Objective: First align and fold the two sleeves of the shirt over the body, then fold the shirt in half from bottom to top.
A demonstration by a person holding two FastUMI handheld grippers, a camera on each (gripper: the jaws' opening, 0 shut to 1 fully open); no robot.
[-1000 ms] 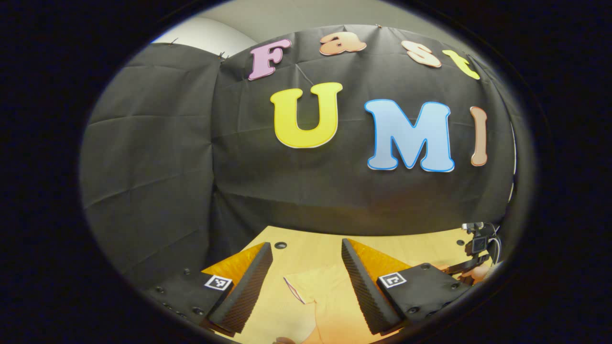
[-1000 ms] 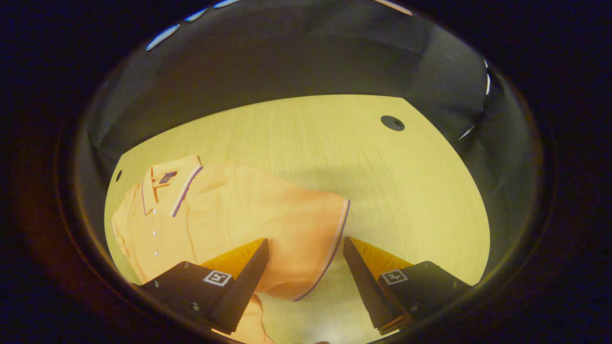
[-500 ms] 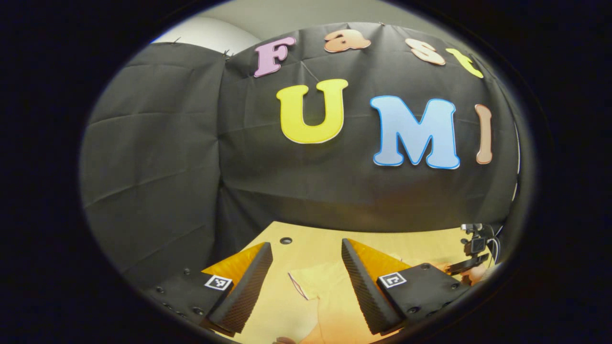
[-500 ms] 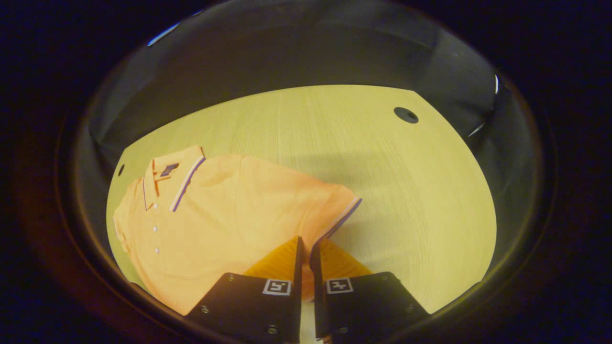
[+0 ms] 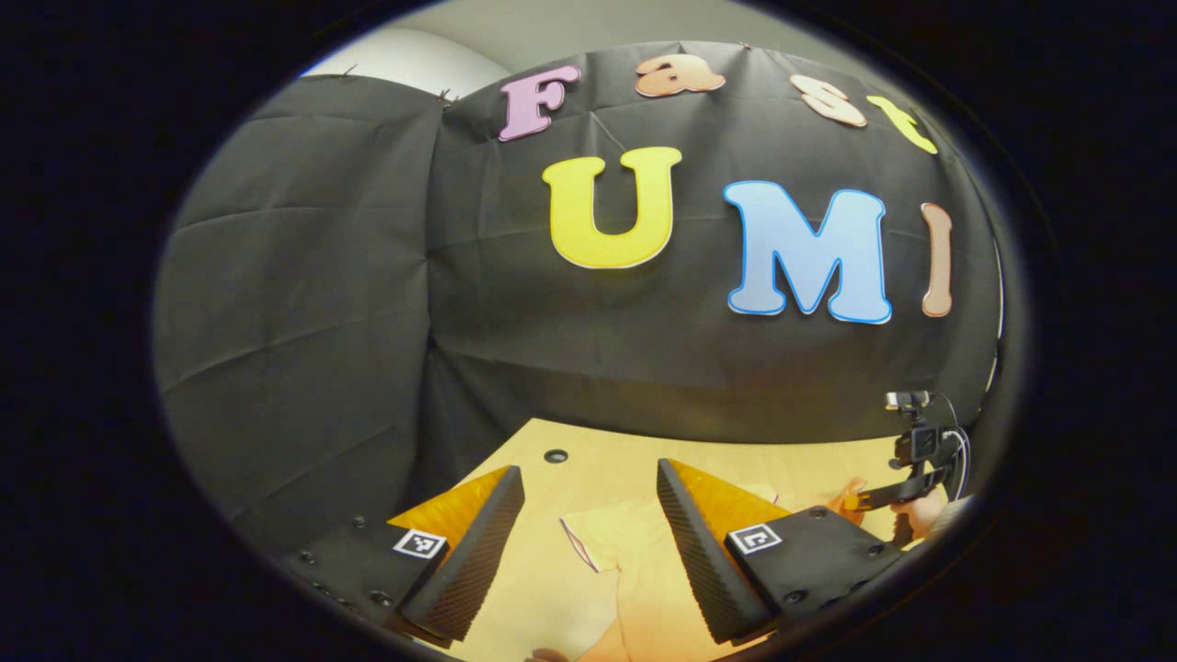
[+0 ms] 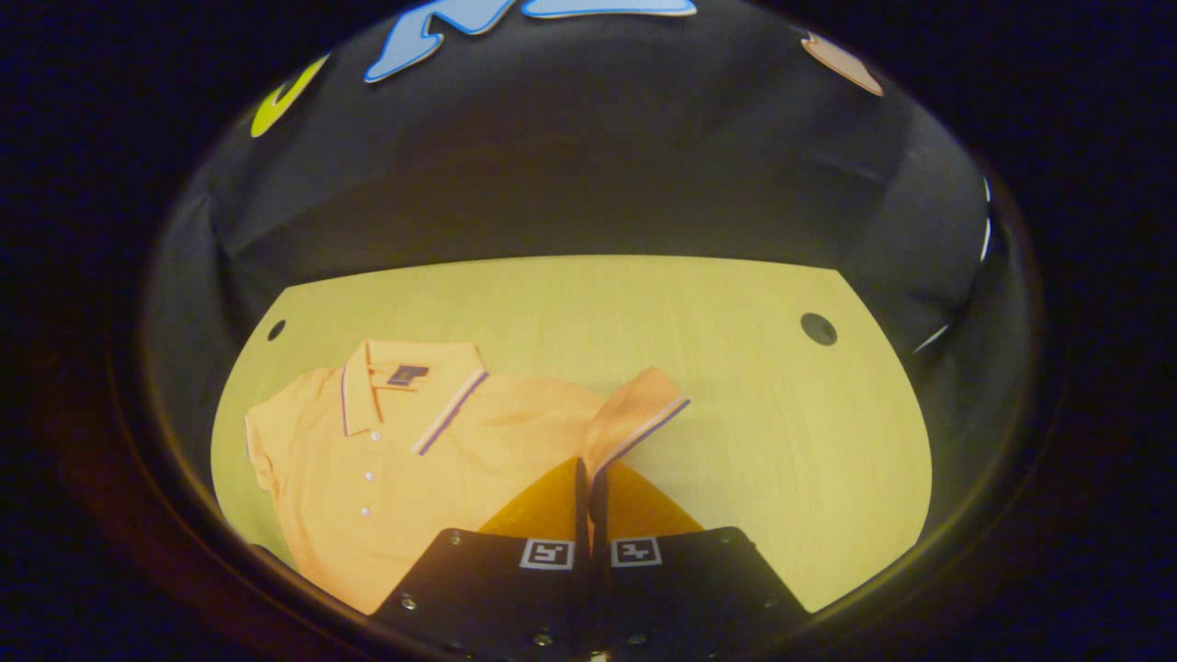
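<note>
Orange polo shirt (image 6: 405, 469) lies face up on the pale wooden table (image 6: 754, 432), collar toward the black cloth wall (image 6: 588, 184) and placket buttons showing. My right gripper (image 6: 585, 478) has its fingers pressed together on the striped cuff of one short sleeve (image 6: 639, 414), and that sleeve stands lifted off the wood beside the shirt's shoulder, peaked like a small tent. I judge this as the very start of the first step: the sleeve is picked up but not yet laid over the body, the far sleeve on the other side of the collar lies flat and unfolded, and the bottom-to-top fold is untouched. My left gripper (image 5: 588, 501) hangs with its fingers wide apart and nothing between them, just above the shirt's other sleeve (image 5: 611, 542), whose trimmed edge shows below the gap. Off to the shirt's far side in the left gripper view I can see the other tool and the hand (image 5: 919, 510) holding it. Around the shirt the table is bare light wood with small dark round holes (image 6: 817, 328) near its back corners, and the black cloth closes the booth behind and to the sides of the table.
</note>
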